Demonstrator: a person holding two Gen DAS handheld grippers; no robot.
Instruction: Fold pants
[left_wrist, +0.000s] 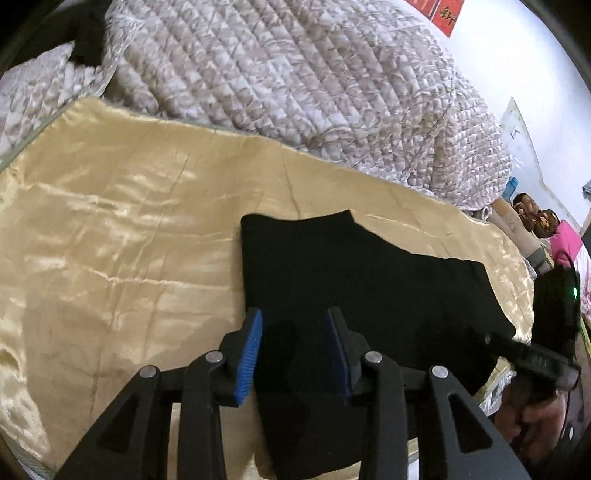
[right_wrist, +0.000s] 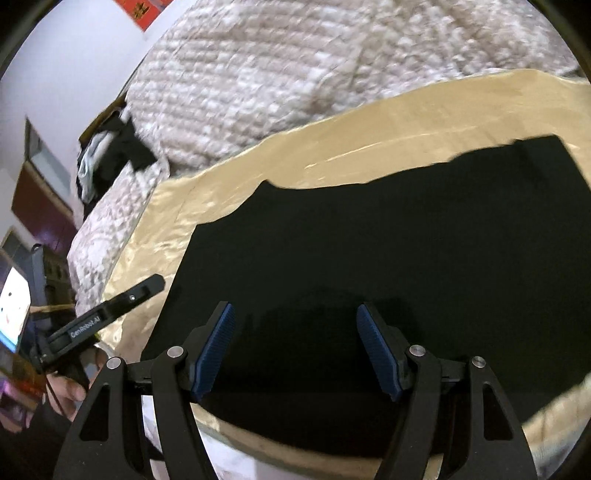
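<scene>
Pants (left_wrist: 351, 280) lie flat — beneath both grippers' parted fingers (left_wrist: 249, 354).

Both fisheye views bent straight lines hard toward their dark rounded corners. Soft indoor light laid streaky glare across the satin gold cloth (left_wrist: 122, 236), while the black pants (left_wrist: 369, 280) swallowed nearly all detail and showed only a faint claw shadow. The left view was fairly sharp, but the right view was smeared by motion blur, worst over the quilt (right_wrist: 314, 66) and the cloth's far edge.
</scene>
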